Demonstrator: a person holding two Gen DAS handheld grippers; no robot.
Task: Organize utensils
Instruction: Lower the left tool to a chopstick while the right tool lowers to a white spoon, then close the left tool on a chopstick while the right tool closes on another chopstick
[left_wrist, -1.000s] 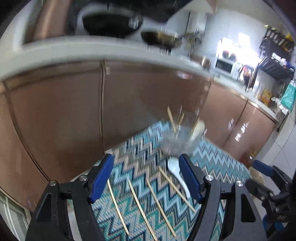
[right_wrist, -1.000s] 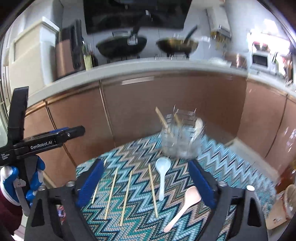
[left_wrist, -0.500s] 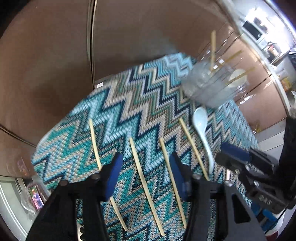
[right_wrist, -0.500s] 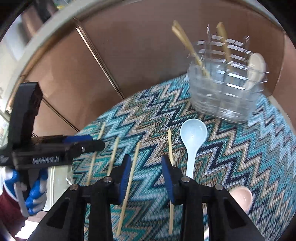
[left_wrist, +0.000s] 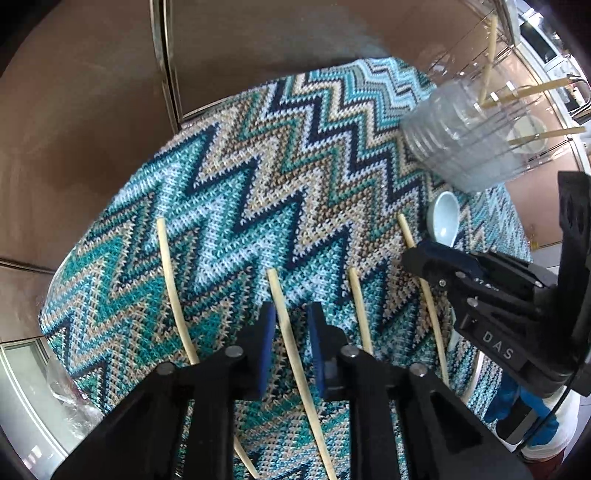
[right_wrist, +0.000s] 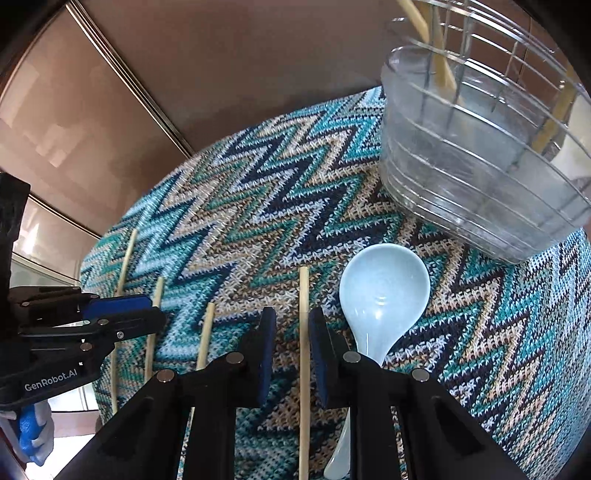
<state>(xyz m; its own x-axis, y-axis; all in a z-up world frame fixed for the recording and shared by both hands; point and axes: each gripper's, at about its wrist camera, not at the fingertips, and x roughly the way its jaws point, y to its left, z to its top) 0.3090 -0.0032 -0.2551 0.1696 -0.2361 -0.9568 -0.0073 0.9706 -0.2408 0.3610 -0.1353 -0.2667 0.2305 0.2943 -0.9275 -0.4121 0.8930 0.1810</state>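
Note:
Several wooden chopsticks lie side by side on a zigzag knit mat (left_wrist: 258, 177). My left gripper (left_wrist: 290, 325) is low over the mat, its blue pads narrowed on either side of one chopstick (left_wrist: 284, 317) with a small gap left. My right gripper (right_wrist: 291, 326) straddles the rightmost chopstick (right_wrist: 303, 295) the same way, pads close but apart. A pale blue spoon (right_wrist: 384, 295) lies just right of it. A clear utensil holder (right_wrist: 472, 162) with chopsticks and a spoon stands at the mat's far right.
Brown cabinet doors (left_wrist: 92, 110) rise right behind the round table. The right gripper's body shows in the left wrist view (left_wrist: 498, 295), close beside the left one. The left gripper shows at the left of the right wrist view (right_wrist: 74, 332).
Both grippers have dropped from high above the table down to the mat and narrowed their jaws around one chopstick each.

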